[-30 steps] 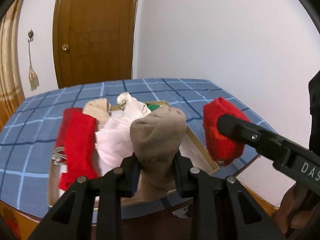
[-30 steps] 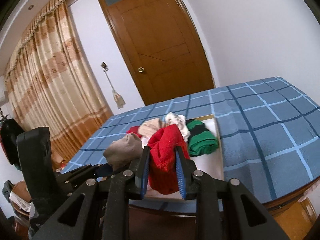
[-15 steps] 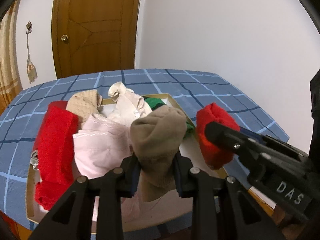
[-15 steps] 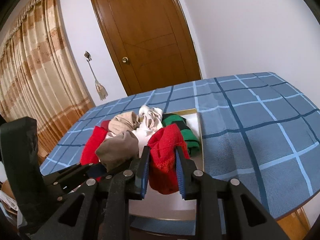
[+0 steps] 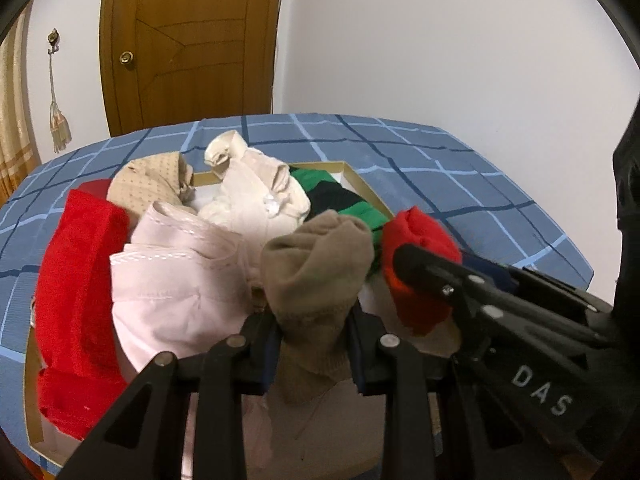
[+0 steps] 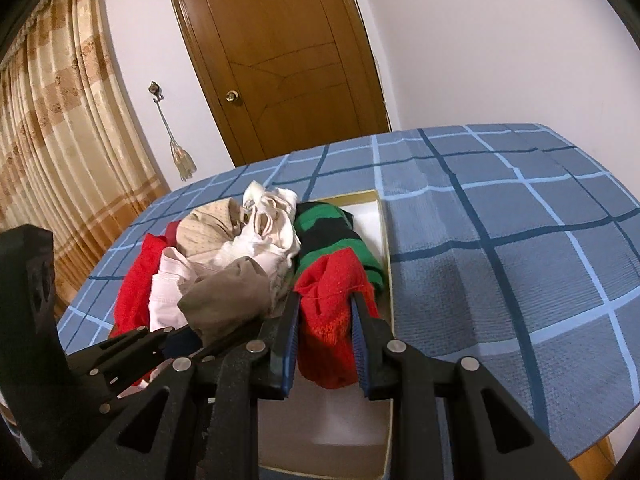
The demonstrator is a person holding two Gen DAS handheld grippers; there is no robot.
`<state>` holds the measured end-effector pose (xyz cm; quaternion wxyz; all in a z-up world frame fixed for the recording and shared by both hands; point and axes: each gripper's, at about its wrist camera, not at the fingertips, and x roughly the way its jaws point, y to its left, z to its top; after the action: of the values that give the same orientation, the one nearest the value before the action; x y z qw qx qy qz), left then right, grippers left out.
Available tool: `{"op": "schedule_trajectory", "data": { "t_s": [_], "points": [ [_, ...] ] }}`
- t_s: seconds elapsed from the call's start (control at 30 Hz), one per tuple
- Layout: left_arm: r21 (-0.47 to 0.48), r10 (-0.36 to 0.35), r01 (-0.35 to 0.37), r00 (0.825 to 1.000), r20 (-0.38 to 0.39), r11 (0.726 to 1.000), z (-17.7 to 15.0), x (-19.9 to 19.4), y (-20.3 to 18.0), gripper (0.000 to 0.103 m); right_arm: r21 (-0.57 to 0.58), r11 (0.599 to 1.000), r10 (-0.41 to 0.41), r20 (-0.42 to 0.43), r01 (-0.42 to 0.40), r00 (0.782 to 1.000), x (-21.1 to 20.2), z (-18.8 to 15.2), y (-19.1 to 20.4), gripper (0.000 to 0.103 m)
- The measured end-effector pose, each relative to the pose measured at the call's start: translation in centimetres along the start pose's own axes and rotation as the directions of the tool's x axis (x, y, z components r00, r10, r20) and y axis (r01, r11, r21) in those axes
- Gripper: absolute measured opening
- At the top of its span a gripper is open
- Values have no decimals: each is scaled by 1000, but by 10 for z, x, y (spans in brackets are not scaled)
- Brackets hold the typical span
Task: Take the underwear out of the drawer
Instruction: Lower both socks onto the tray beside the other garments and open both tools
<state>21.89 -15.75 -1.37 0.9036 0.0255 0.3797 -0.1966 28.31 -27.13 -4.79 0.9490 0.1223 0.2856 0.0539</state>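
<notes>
From the left wrist view, a bright red knitted garment (image 5: 76, 292) lies at nine o'clock along the left edge of the shallow cardboard drawer with a white floor (image 5: 362, 182), which sits on the blue checked cloth (image 5: 460, 176) covering the bed. Just right of it is a pale pink folded underwear piece (image 5: 176, 280), and behind that, toward eleven o'clock, a beige dotted garment (image 5: 150, 186) touches a cream white bundled garment (image 5: 256, 196). At centre, the left gripper (image 5: 314, 332) has its black fingers (image 5: 260, 344) pinching a taupe brown rolled sock-like garment (image 5: 320, 264), which bulges above them. At one o'clock a green and black striped garment (image 5: 340, 200) lies against the drawer's far right wall. At three o'clock the right gripper (image 5: 424, 280) comes in from the side, its fingers closed on a small red knitted bundle (image 5: 420, 248).

From the right wrist view, tan patterned curtains (image 6: 52, 152) hang at nine o'clock and a brown wooden door (image 6: 280, 60) stands at twelve o'clock. The left gripper (image 6: 212, 312) enters from eight o'clock with the taupe garment. At centre the blue-padded fingers (image 6: 286, 340) of the right gripper (image 6: 326, 340) pinch the red bundle just above the drawer's near right part.
</notes>
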Motion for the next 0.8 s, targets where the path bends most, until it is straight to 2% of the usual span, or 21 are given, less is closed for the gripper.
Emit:
{"op": "schedule_trajectory", "data": {
  "t_s": [0.53, 0.57, 0.6, 0.63, 0.7, 0.73, 0.77, 0.8],
  "points": [
    [3, 8, -8, 1000, -1, 1000, -5, 17, 3, 27, -8, 1000, 2, -58, -3, 998, 28, -3, 3, 27],
    [2, 10, -10, 1000, -3, 1000, -5, 16, 3, 31, -11, 1000, 2, -60, -3, 998, 28, -4, 4, 27],
    [-1, 11, -11, 1000, -5, 1000, -5, 15, 3, 32, -13, 1000, 2, -62, -3, 998, 28, -4, 4, 27],
    [1, 13, -13, 1000, -8, 1000, -6, 13, 2, 34, -17, 1000, 9, -65, -10, 998, 28, -5, 5, 27],
    [15, 31, -31, 1000, -1, 999, -6, 6, -1, 51, -30, 999, 29, -60, -31, 998, 25, -6, 8, 29],
    [25, 61, -61, 998, 13, 998, -6, 1, -4, 65, -35, 999, 32, -52, -34, 998, 21, -7, 9, 31],
    [32, 72, -73, 997, 29, 997, -6, -4, -6, 77, -35, 999, 36, -50, -38, 998, 19, -7, 10, 38],
    [35, 76, -77, 996, 42, 996, -6, -8, -7, 82, -26, 998, 49, -50, -50, 998, 15, -6, 10, 50]
  ]
}}
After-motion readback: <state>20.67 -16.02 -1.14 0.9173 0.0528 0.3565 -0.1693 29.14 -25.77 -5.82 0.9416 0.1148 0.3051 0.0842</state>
